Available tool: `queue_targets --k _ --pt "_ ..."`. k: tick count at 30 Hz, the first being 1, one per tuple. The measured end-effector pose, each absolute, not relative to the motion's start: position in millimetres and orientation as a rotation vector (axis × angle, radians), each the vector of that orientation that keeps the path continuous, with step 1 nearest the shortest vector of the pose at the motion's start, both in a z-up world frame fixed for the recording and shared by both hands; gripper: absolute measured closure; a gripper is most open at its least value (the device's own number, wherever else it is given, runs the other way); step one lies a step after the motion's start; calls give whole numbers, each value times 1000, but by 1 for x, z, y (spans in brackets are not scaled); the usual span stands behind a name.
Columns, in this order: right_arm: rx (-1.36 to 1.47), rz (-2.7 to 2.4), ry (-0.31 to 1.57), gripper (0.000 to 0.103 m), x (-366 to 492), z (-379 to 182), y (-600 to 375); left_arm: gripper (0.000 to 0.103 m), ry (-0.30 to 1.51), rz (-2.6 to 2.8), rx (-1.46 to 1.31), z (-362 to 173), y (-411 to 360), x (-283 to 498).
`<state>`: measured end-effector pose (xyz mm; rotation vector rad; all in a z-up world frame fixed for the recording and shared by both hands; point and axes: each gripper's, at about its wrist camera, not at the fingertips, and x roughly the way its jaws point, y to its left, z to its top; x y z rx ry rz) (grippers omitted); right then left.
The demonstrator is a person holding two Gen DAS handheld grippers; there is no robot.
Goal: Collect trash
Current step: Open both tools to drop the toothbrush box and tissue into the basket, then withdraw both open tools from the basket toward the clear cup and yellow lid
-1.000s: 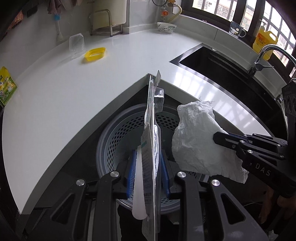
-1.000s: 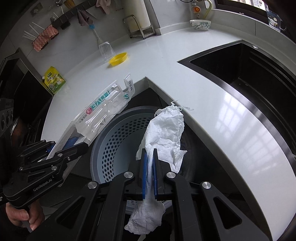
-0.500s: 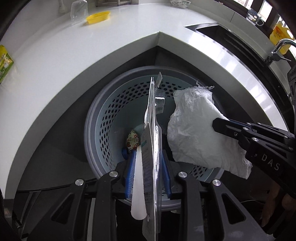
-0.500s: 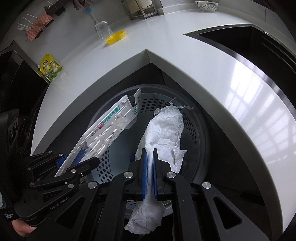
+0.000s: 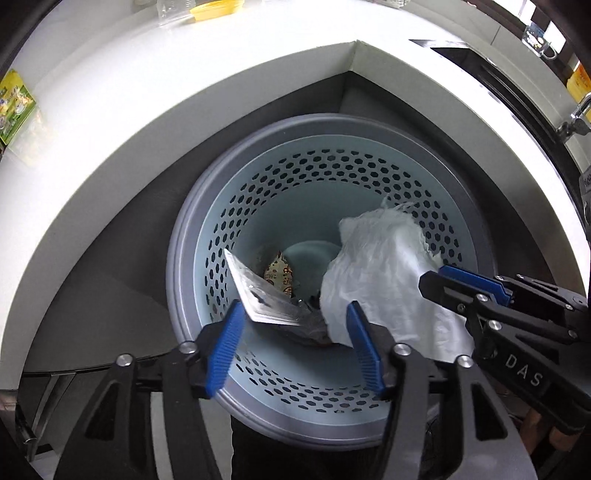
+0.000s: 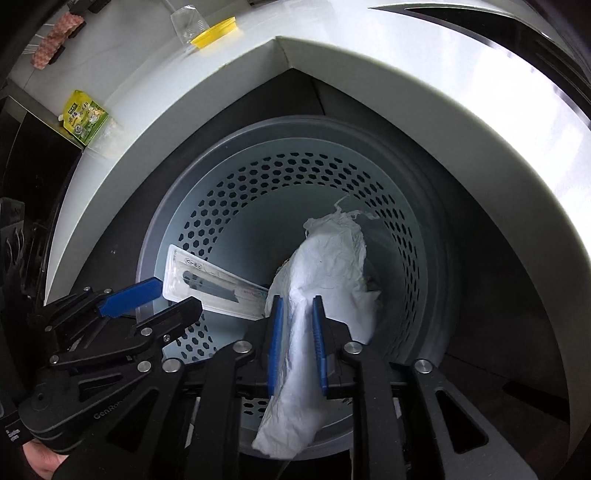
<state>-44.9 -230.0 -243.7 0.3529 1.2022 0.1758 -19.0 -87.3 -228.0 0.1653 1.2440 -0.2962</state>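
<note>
Both claws opening over bin [image 5: 192, 258] to dump trash: left claw [image 5: 295, 332] spread, clear packet [image 5: 258, 291] dropping just below it; right claw [image 6: 297, 343] parting, crumpled paper [image 6: 328, 266] loose between its pads.

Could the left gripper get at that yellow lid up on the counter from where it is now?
Probably not as it stands: the left gripper, its jaws opening, points down into the bin, and the yellow lid lies far off, across the counter. Nothing blocks it; the hand must lift first.
</note>
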Motion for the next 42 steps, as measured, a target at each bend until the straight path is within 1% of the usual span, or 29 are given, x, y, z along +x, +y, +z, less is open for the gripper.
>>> queue_targets --k 1,2,6,9,15,19,21,24,28,31,36,38,42 --pt "354 173 1194 69 -46 -242 -231 40 1239 -291 162 -227 -85 -19" --pt "352 169 1188 68 -48 -241 -232 39 1237 -284 163 -226 -84 -18" --pt "347 155 1183 68 -50 -238 -238 37 1236 -254 163 -223 -75 -15" --pt "355 146 1180 63 -53 -236 -240 37 1230 -240 164 -218 -67 -15" --pt "363 151 1177 61 -58 -231 -239 33 1218 -224 153 -204 -56 -21" --pt "356 158 1173 57 -59 -223 -235 31 1195 -217 148 -193 -49 -19" --pt "349 166 1176 56 -59 -218 -233 30 1181 -216 141 -184 -44 -18" --pt "334 170 1162 56 -58 -205 -228 30 1157 -213 128 -171 -40 -13" --pt "323 163 1121 52 -53 -184 -223 25 1113 -207 118 -149 -32 -5" --pt "317 162 1088 51 -46 -167 -221 25 1074 -203 112 -131 -25 4" --pt "310 152 1027 44 -26 -137 -215 22 1013 -191 99 -101 -5 26" --pt "305 140 1013 41 -15 -128 -212 18 991 -193 91 -91 4 36" --pt "297 100 997 38 8 -110 -207 15 940 -193 88 -76 17 66"
